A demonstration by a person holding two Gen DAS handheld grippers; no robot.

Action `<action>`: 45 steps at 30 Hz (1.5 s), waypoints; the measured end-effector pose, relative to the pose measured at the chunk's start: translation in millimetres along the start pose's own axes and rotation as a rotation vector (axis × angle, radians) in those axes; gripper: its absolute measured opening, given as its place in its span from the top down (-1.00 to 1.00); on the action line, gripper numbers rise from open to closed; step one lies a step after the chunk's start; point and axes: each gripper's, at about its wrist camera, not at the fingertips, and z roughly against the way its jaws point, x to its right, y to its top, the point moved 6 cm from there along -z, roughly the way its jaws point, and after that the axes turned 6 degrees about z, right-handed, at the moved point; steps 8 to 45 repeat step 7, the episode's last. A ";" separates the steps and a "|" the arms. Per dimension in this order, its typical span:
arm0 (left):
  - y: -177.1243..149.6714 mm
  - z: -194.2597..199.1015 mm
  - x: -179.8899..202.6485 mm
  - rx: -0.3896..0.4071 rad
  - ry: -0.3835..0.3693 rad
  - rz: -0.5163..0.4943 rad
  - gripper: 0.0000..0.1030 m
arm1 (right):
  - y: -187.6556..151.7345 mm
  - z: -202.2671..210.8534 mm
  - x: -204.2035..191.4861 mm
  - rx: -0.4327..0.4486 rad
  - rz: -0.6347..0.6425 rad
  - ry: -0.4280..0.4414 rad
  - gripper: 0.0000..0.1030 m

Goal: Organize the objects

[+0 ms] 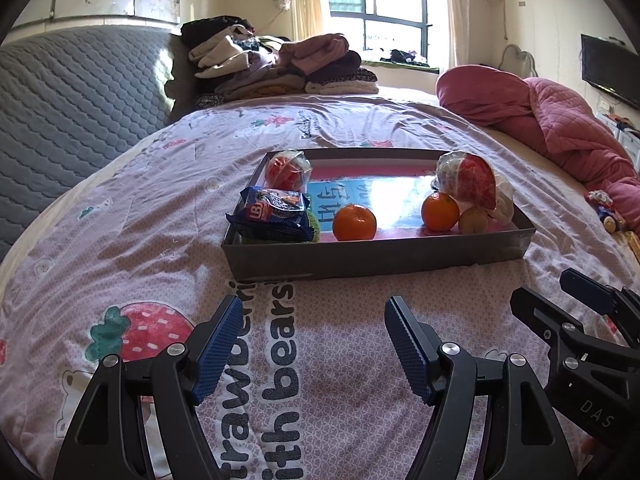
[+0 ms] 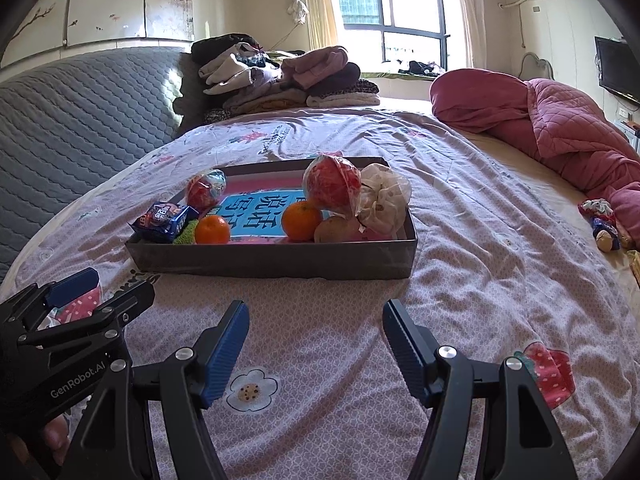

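Showing green pouch (image 2: 185,235) clearly: right view.

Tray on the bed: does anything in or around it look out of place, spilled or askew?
The blue snack packet sits askew, propped on the tray's left front corner and overhanging the rim. The two oranges and the wrapped red items lie inside. Nothing looks spilled. Both grippers hover open, short of the tray.

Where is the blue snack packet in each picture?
Left wrist view: the blue snack packet sits at the box's near-left corner, left of centre.
Right wrist view: the packet lies at the same corner, further left.
Shared landmark: the orange just right of it.
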 end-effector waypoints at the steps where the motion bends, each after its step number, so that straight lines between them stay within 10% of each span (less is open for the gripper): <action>1: -0.1 -0.7 0.3 -0.002 -0.005 0.003 -0.45 | -0.4 -0.4 -0.2 -0.001 0.000 0.000 -0.33; 45: -2.5 -2.8 5.7 -0.013 -0.029 -0.005 -0.45 | -1.2 -2.7 -0.4 -0.007 0.003 -0.005 -0.33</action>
